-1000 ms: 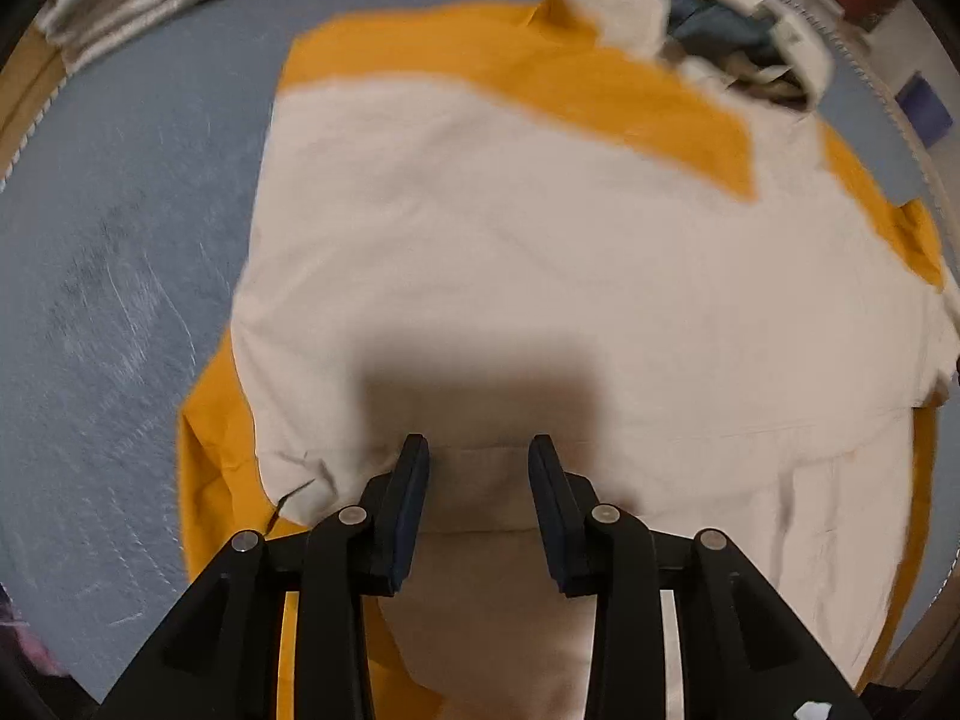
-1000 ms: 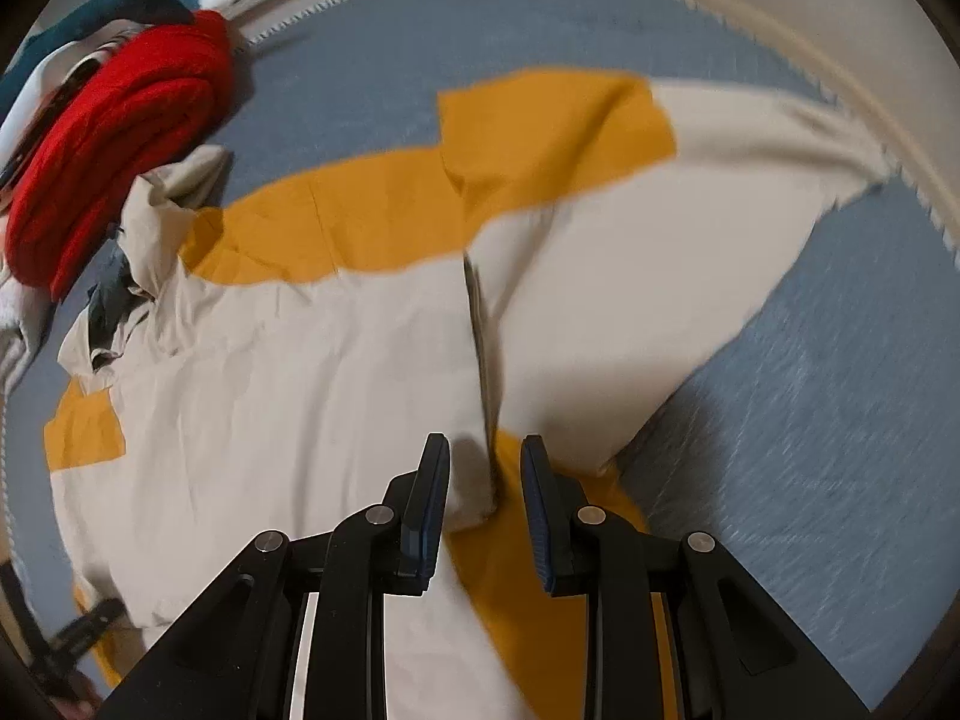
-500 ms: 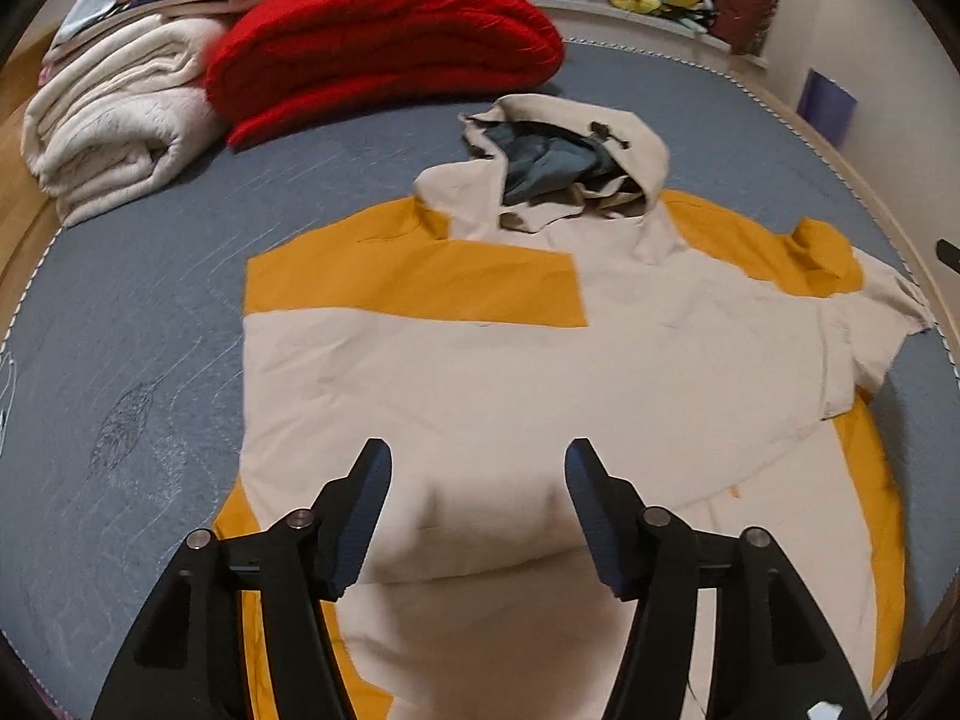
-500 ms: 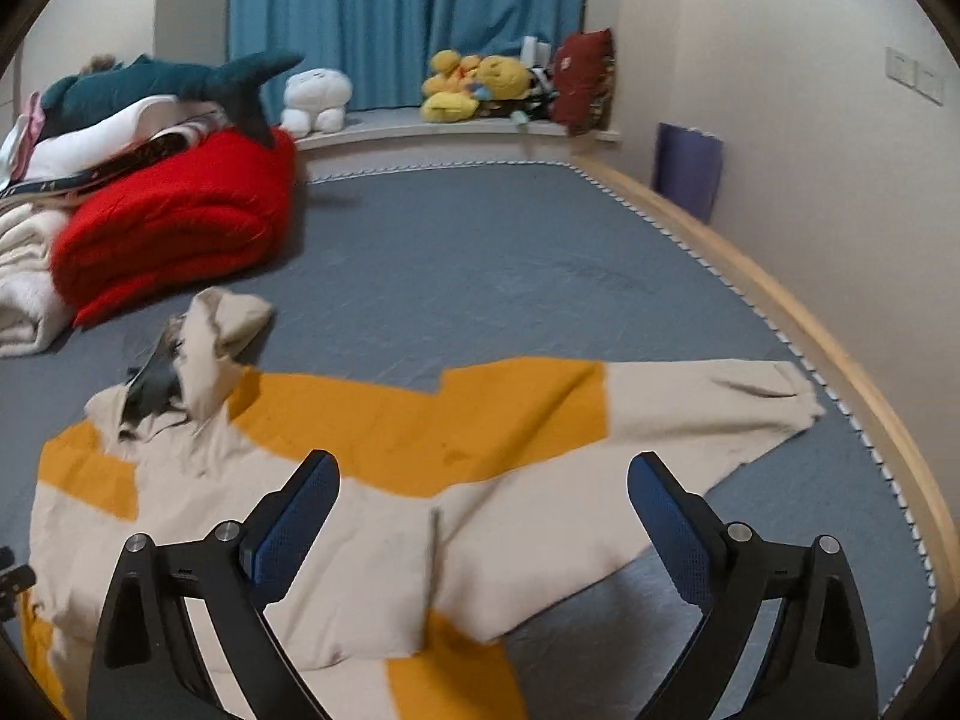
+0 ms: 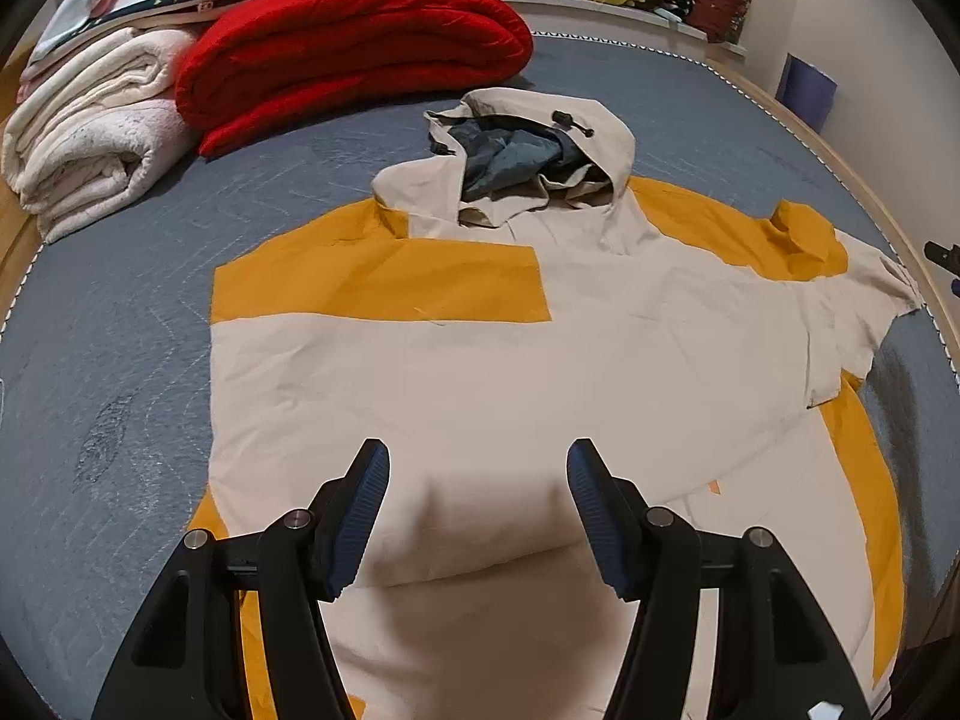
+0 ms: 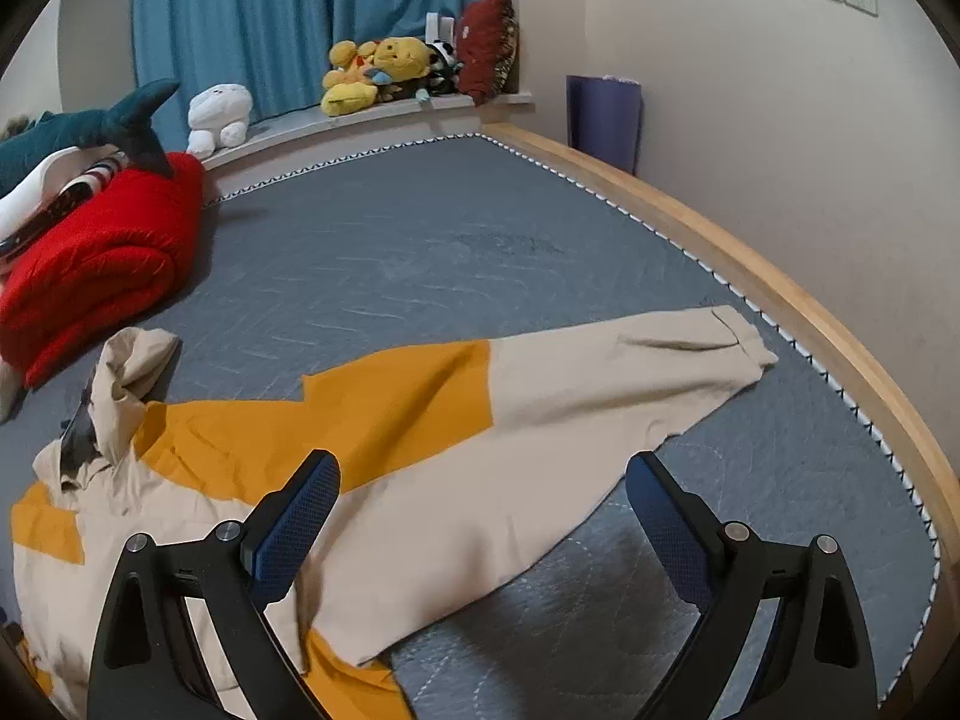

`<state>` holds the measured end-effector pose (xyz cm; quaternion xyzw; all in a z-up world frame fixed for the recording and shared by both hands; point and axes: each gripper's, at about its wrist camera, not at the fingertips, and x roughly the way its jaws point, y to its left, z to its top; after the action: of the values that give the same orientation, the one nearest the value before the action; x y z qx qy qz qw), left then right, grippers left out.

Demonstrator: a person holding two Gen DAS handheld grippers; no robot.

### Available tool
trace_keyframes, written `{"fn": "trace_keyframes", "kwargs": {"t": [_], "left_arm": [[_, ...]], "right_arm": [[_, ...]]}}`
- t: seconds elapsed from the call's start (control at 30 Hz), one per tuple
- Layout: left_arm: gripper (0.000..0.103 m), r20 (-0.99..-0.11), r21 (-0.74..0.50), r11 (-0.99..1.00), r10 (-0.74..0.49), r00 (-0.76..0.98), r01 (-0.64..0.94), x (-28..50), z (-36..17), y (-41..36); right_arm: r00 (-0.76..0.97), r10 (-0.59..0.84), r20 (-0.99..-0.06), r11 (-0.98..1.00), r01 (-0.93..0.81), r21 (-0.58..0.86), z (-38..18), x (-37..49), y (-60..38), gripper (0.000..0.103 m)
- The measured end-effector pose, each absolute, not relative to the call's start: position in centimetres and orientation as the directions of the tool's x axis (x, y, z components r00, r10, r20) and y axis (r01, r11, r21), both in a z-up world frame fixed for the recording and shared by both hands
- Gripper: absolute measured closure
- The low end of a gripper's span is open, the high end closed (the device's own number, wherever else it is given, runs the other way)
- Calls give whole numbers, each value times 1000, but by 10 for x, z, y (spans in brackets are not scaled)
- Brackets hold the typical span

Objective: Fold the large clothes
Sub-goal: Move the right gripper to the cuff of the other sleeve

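a: lying flat on the grey bed [image 5: 120, 312], the cream and mustard hooded jacket [image 5: 510, 372] took up the middle of the mattress, didn't it?

b: yes. its hood [image 5: 540, 144] pointed toward the far edge, where the folded red blanket [image 5: 348, 48] and the rolled cream blanket [image 5: 90, 138] sat at the far left corner. one sleeve was already folded across the body.

a: and the other sleeve [image 6: 630, 378]?

b: it stretched out flat toward the bed's right edge, its cuff just short of the wooden frame [image 6: 750, 252].

a: what about the left gripper [image 5: 478, 510]?

b: it hovered above the jacket's lower half, near the bed's front edge. its jaws had opened within the last second, stood partly apart and held nothing; the cloth lay below them, untouched.

a: the right gripper [image 6: 483, 528]?

b: it hung over the base of the outstretched sleeve. its jaws had just swung wide, stood spread far apart, and held no fabric.

a: anything beyond the bed?

b: yellow plush toys [image 6: 378, 72] on the sill under a blue curtain [image 6: 300, 18], a white plush [image 6: 219, 117], and a plush shark [image 6: 90, 126] lying over the blanket pile.
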<state>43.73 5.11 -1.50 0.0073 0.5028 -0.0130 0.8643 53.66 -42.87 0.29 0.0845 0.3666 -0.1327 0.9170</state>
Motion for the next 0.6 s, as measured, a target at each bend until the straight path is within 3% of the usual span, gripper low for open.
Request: {"fn": "trace_keyframes", "kwargs": {"t": [0.17, 0.3, 0.37, 0.47, 0.53, 0.6], "left_arm": [[44, -868, 1, 999, -20, 496, 43, 439, -14, 49], [44, -853, 23, 999, 2, 521, 34, 441, -6, 54], [44, -853, 15, 999, -2, 523, 28, 441, -5, 58], [44, -856, 19, 999, 1, 516, 30, 442, -7, 60], [44, -863, 12, 999, -6, 506, 33, 443, -10, 60], [44, -866, -2, 999, -18, 500, 34, 444, -12, 60]], "right_arm": [[688, -87, -721, 942, 292, 165, -10, 542, -450, 8], [689, -117, -715, 941, 307, 143, -15, 544, -470, 17], [691, -131, -711, 935, 323, 143, -15, 546, -486, 25], [698, -124, -706, 920, 347, 181, -20, 547, -516, 52], [688, -125, -715, 895, 389, 217, -30, 547, -540, 76], [675, -101, -730, 855, 435, 284, -44, 547, -562, 78]]}}
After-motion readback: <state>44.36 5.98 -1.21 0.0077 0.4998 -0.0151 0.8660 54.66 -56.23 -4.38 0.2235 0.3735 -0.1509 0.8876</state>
